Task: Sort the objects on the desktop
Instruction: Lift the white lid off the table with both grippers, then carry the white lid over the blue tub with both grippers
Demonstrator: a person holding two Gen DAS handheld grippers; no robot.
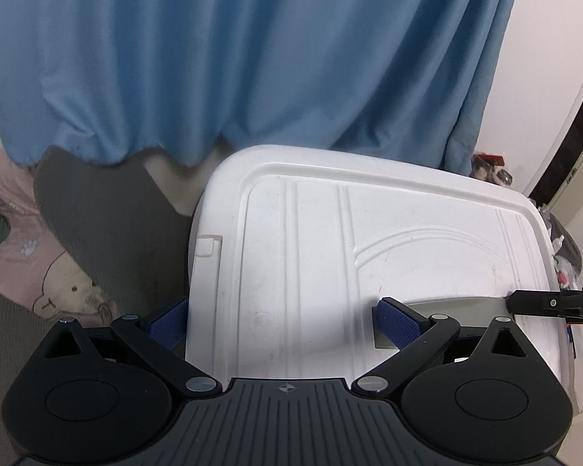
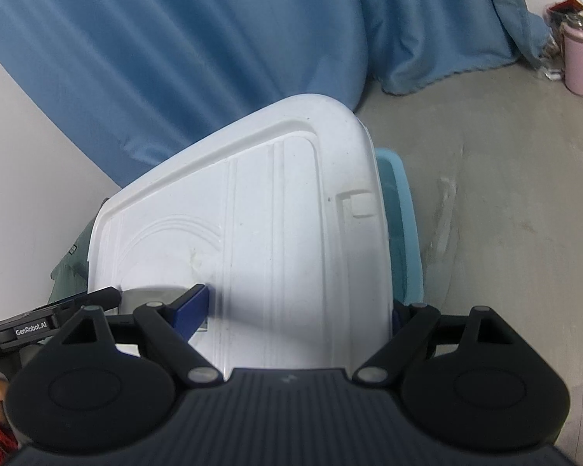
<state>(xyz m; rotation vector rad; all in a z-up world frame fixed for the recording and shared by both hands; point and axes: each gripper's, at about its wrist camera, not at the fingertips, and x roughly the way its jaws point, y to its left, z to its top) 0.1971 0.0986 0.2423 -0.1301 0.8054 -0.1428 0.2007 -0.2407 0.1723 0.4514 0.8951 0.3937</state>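
A large white plastic lid (image 1: 330,256) with moulded ridges fills the middle of both views and hangs above the floor. My left gripper (image 1: 281,324) straddles its near left edge. One blue pad (image 1: 167,322) sits half hidden below the rim and the other blue pad (image 1: 396,326) rests on top. In the right wrist view my right gripper (image 2: 295,312) takes the same lid (image 2: 252,233) at its opposite side. One finger (image 2: 190,310) lies on top and the other is tucked behind the right rim. A light blue bin (image 2: 404,233) shows under the lid's right edge.
A blue curtain (image 1: 252,58) hangs behind. Pink printed bedding (image 1: 39,264) lies on the grey floor at the left. A pink bottle (image 2: 577,62) and bags stand far right by the wall. Bare grey floor (image 2: 486,194) spreads to the right of the bin.
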